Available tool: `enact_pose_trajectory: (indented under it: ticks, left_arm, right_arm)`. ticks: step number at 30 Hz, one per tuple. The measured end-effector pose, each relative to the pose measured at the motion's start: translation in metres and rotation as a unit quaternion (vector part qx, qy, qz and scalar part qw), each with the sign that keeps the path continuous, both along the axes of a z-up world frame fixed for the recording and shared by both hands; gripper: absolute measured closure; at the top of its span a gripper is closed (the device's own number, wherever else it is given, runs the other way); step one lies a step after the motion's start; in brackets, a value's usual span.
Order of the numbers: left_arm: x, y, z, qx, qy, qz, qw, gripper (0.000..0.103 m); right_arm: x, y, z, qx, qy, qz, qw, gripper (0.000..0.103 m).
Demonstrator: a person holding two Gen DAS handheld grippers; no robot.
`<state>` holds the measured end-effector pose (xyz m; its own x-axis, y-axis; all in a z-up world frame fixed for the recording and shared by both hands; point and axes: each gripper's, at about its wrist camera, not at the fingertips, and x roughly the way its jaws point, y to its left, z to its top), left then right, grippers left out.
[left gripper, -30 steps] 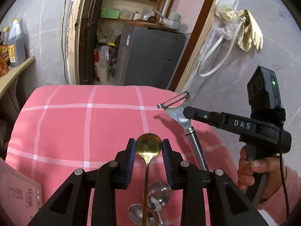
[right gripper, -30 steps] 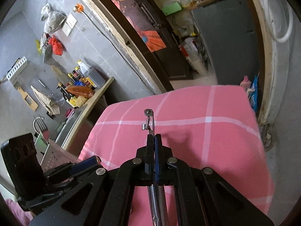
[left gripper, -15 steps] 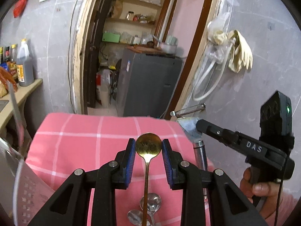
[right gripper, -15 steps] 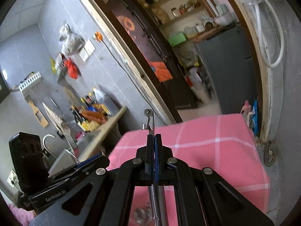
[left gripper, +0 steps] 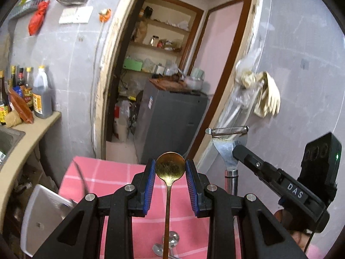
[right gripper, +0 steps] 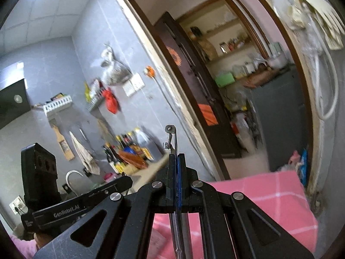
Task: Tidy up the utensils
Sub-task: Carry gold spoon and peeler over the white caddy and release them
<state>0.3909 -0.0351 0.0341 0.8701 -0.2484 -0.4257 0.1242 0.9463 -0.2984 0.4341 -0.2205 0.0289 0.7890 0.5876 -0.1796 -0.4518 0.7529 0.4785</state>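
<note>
both claws have swung up off the pink table, the left claw [left gripper: 170, 170] gripping the gold spoon [left gripper: 170, 166] by its bowl and the right claw [right gripper: 176, 166] clamped on the peeler [right gripper: 171, 139], so both utensils look bound for storage, two spoons [left gripper: 167, 245] left below.

1. The brass-gold round-bowled spoon [left gripper: 170, 168] shows dull golden-brown, with darker speckles in its bowl.
2. The black left gripper [left gripper: 170, 179] carries bright blue ribbed pads [left gripper: 151, 179] at 9 and 3 o'clock of the spoon bowl.
3. The silver steel peeler [left gripper: 228, 149] is pale grey with a shiny chrome collar.
4. The black right gripper [right gripper: 176, 172] bears white "DAS" lettering and a green light.
5. The pink tablecloth with white check lines [left gripper: 116, 172] is salmon-pink, crossed by thin white stripes.
6. Two silver spoons [left gripper: 170, 243] lying at 6 o'clock gleam grey.
7. The cream rubber gloves [left gripper: 266, 99] hang pale yellow on the grey wall.
</note>
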Motion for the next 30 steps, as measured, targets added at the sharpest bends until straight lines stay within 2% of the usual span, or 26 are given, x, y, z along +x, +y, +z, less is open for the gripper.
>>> enact_pose_trajectory:
  ticks: [7, 12, 22, 30]
  left_arm:
    - [-0.018, 0.057, 0.036, -0.004, -0.030, 0.032, 0.9990, 0.076]
    - [-0.024, 0.100, 0.040, -0.016, -0.042, 0.060, 0.9972, 0.076]
    - [-0.022, 0.160, -0.002, -0.048, -0.045, 0.088, 0.9939, 0.076]
    - [-0.022, 0.169, -0.038, -0.057, -0.072, 0.087, 0.9920, 0.076]
  right_arm:
    - [-0.011, 0.052, 0.028, 0.043, -0.046, 0.027, 0.998, 0.101]
    - [-0.013, 0.097, 0.020, 0.083, -0.059, 0.050, 0.993, 0.101]
    - [-0.008, 0.163, -0.041, 0.101, -0.045, 0.061, 0.992, 0.101]
    - [0.002, 0.177, -0.078, 0.091, -0.060, 0.067, 0.992, 0.101]
